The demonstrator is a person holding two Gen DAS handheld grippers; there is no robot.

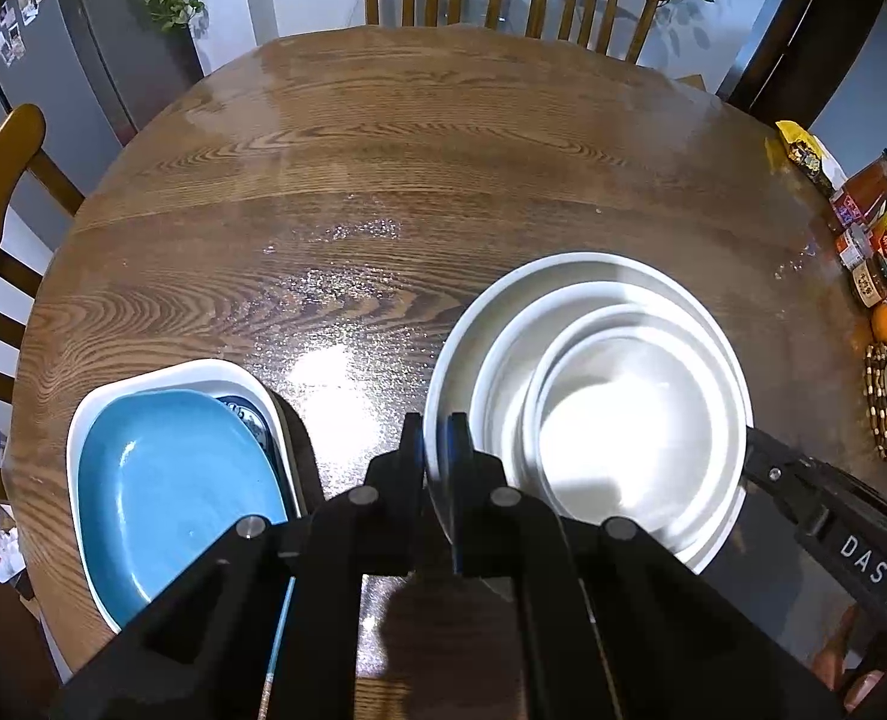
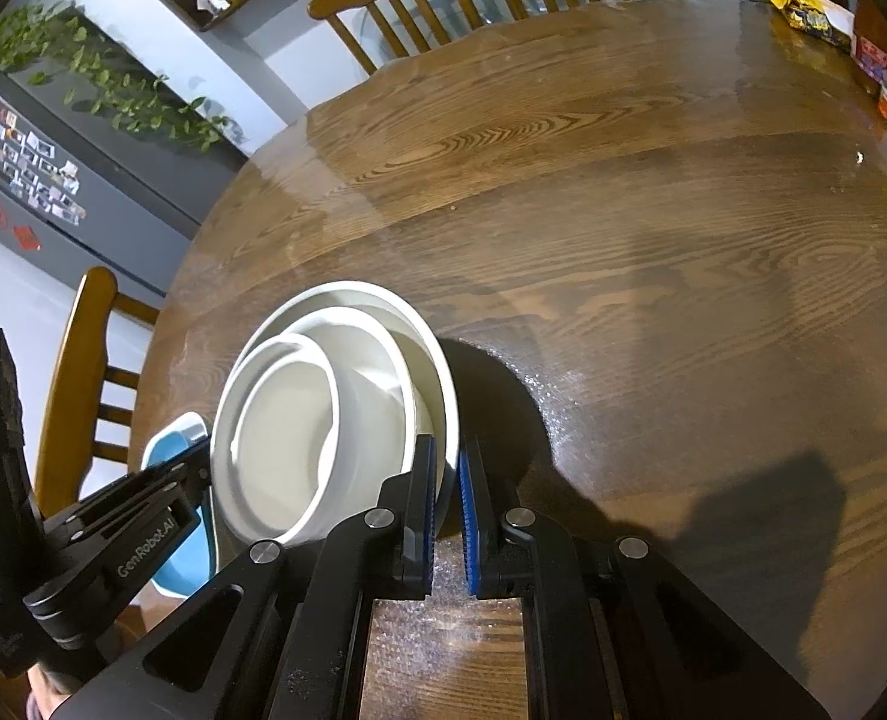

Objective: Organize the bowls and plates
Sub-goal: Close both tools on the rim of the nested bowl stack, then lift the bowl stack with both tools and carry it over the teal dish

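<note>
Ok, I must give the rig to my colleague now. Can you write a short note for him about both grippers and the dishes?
Left gripper: shut on the left rim of the outer white bowl.
Right gripper: shut on its right rim.
Three white bowls sit nested in one stack on the wooden table.
The blue plate lies in a white dish at the left, over a patterned plate.
Done: stacking, apparently. Left: probably placing the bowl stack, then release.
</note>
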